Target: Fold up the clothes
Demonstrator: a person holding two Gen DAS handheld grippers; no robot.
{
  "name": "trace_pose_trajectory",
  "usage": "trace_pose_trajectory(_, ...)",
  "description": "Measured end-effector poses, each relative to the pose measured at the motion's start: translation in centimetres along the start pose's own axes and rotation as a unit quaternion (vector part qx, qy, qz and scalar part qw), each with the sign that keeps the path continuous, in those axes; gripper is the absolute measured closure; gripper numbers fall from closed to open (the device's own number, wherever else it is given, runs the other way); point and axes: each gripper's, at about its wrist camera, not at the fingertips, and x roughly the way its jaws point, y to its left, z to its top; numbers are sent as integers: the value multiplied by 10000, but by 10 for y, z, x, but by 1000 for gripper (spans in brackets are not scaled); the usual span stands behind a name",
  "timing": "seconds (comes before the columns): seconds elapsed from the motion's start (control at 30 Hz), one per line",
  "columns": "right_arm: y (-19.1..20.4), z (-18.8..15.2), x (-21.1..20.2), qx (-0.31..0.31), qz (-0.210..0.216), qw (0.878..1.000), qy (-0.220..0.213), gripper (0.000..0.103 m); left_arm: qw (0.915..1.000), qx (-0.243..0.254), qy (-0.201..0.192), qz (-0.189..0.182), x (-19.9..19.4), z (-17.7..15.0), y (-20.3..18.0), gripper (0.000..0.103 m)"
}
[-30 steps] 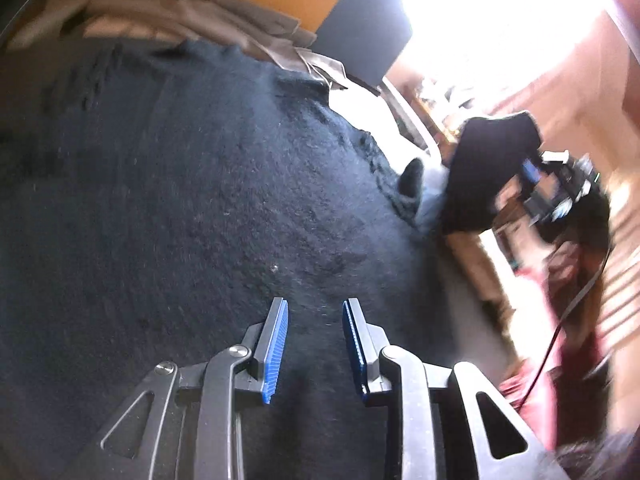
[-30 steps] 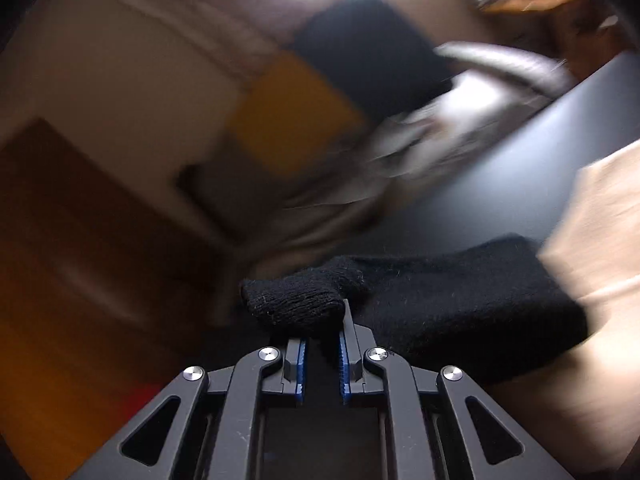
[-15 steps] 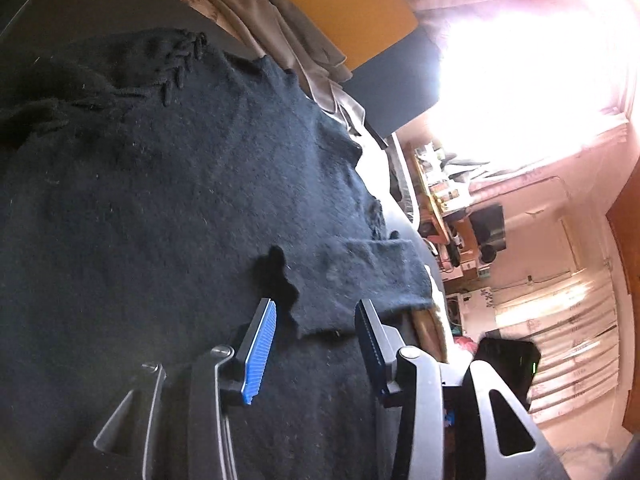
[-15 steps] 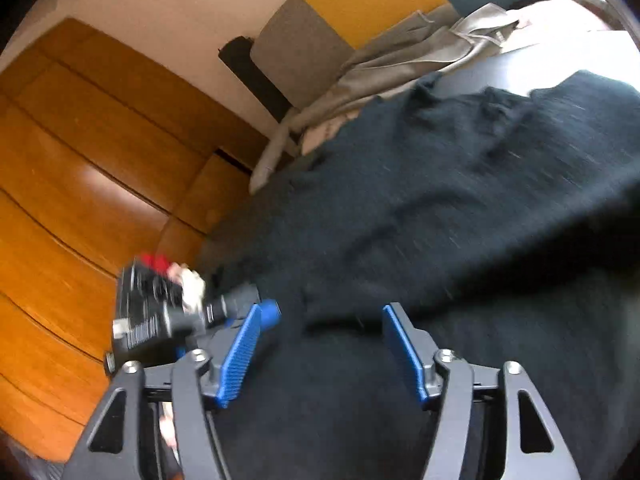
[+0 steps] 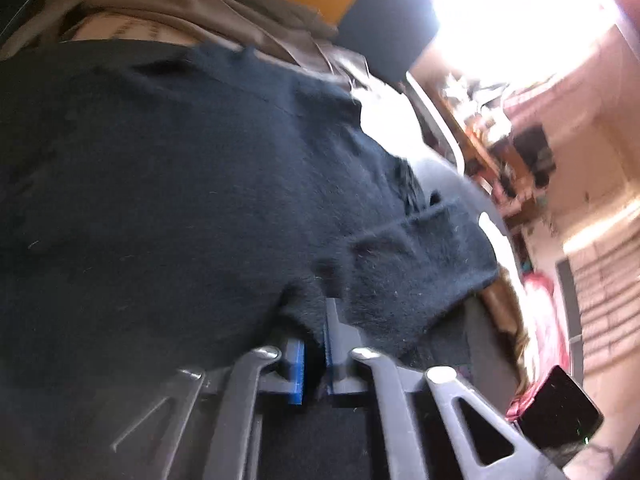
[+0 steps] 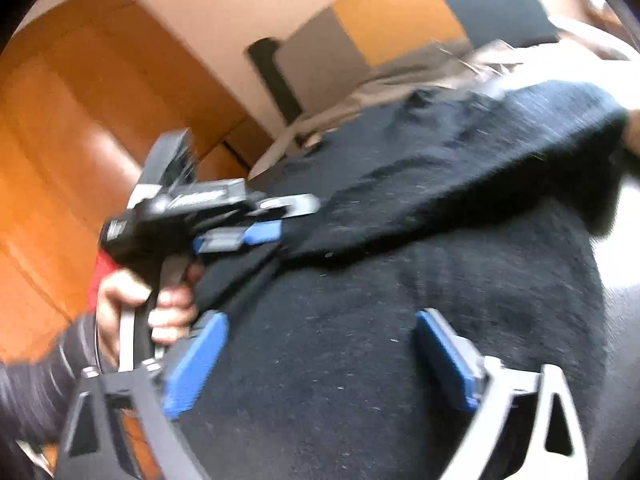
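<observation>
Orange wood panelling (image 6: 60, 160) and a bright window (image 5: 520, 12) behind; dark surface (image 5: 452, 344) below. Black knit sweater (image 5: 180, 200) spread wide ahead of both sets of jaws, one sleeve folded across the body. Left gripper (image 5: 316, 354) closing, pads pinching a fold of sweater edge. Right gripper (image 6: 320, 364) opening, wide apart over the knit, nothing clamped. Probably soft, limp, fairly light, fuzzy rather than slippery; best taken at hems or sleeve ends, a doubled fold between the pads.
</observation>
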Motion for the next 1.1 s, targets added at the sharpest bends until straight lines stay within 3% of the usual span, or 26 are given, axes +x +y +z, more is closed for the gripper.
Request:
trace_pose_trajectory(0.13, -4, -2, -3, 37, 75, 10000, -38, 0, 9969, 80, -667, -415, -46, 43, -17, 99)
trace_pose_trajectory(0.27, -4, -1, 3, 77, 145, 9998, -75, 0, 9832, 115, -1552, -957, -121, 89, -29, 99)
trace_pose_trajectory(0.37, -2, 2, 10, 69, 134, 9999, -72, 0, 9772, 200, -1873, -977, -160, 102, -30, 99)
trace_pose_trajectory(0.47, -1, 3, 15, 68, 128, 9999, -71, 0, 9765, 252, -2017, -717, -188, 100, -16, 99)
trace_pose_trajectory(0.67, 0, 3, 15, 67, 108, 9999, -57, 0, 9831, -302, -1775, -341, -187, 72, 51, 99)
trace_pose_trajectory(0.8, -3, 14, 17, 326, 200, 9990, 237, 0, 9858, -769, -1471, -265, -167, 39, 98, 99)
trace_pose_trajectory(0.93, -20, 41, 6, 765, 281, 9966, -78, 0, 9845, -1210, -1264, -75, -150, 10, 141, 99)
trace_pose_trajectory(1.03, -33, 69, -4, 738, -86, 9966, -345, 0, 9860, -1276, -932, 536, -131, -4, 161, 99)
trace_pose_trajectory(1.1, -41, 92, -6, 528, -545, 9965, -356, 0, 9854, -1364, -822, 607, -126, -11, 173, 99)
